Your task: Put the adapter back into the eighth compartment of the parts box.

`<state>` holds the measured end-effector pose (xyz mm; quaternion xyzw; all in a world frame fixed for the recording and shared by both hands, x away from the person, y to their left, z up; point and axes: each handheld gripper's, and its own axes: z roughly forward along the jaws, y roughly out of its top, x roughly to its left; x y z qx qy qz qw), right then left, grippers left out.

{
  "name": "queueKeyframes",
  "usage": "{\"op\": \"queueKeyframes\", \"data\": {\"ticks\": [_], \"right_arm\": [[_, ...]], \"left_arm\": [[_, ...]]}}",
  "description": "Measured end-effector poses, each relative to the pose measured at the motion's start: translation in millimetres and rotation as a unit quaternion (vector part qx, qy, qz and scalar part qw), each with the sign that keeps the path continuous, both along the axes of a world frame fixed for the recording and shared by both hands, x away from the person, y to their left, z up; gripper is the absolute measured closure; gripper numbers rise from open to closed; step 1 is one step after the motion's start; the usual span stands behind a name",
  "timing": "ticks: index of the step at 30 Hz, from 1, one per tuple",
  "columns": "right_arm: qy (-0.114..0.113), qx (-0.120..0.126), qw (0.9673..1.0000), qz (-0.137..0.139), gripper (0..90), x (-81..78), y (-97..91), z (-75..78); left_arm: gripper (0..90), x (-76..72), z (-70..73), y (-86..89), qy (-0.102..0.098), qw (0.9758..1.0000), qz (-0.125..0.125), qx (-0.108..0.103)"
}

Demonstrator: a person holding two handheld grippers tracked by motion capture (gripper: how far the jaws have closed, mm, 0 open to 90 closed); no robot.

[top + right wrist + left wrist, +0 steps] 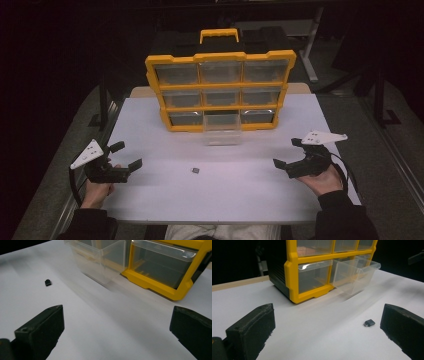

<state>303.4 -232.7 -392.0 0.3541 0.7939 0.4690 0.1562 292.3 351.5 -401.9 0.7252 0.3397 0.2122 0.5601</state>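
Note:
A yellow organiser with clear drawers stands at the back of the white table. Its bottom middle drawer is pulled out and looks empty. A small dark part lies on the table in front of it. My left gripper rests open near the left edge, pointing toward the part, which lies just inside its right jaw. My right gripper rests open near the right edge. In the right gripper view the part lies far off at upper left, beside the drawer.
The organiser has a yellow handle on top and three rows of drawers. A wooden strip runs along the table's back edge. Table legs and dark floor lie beyond.

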Motion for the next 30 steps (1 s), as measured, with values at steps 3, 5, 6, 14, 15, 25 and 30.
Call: {"op": "queueKeyframes", "data": {"ticks": [3, 5, 6, 14, 15, 25, 30], "right_arm": [[0.000, -0.004, 1.0000, 0.007, 0.0, 0.7, 4.0, 4.1], [0.000, -0.007, 0.9999, 0.012, 0.0, 1.0, 6.5, 6.4], [0.000, -0.010, 0.9999, 0.014, 0.0, 1.2, 7.9, 7.6], [0.002, -0.021, 0.9992, 0.033, 0.0, 3.4, 19.1, 17.0], [0.002, -0.022, 0.9991, 0.035, 0.0, 3.8, 20.3, 17.8], [0.008, -0.045, 0.9974, 0.056, 0.0, 8.5, 34.7, 23.8], [0.010, -0.055, 0.9962, 0.066, 0.0, 10.0, 42.1, 25.8]], "left_arm": [[0.0, -0.3, 0.4, -0.4, 0.001, 1.0000, -0.001, 0.003], [0.0, -0.4, 0.5, 0.0, 0.000, 1.0000, 0.000, -0.001], [0.0, -0.4, 0.5, 0.0, 0.000, 1.0000, 0.000, -0.001], [0.0, -1.0, 0.8, -0.1, -0.003, 1.0000, 0.002, 0.005], [0.0, -1.0, 0.8, -0.5, -0.003, 1.0000, 0.002, 0.006], [0.0, -1.1, 0.8, -0.1, -0.005, 1.0000, 0.000, 0.004], [0.0, -1.0, 0.7, 0.5, -0.004, 1.0000, -0.001, 0.003]]}}
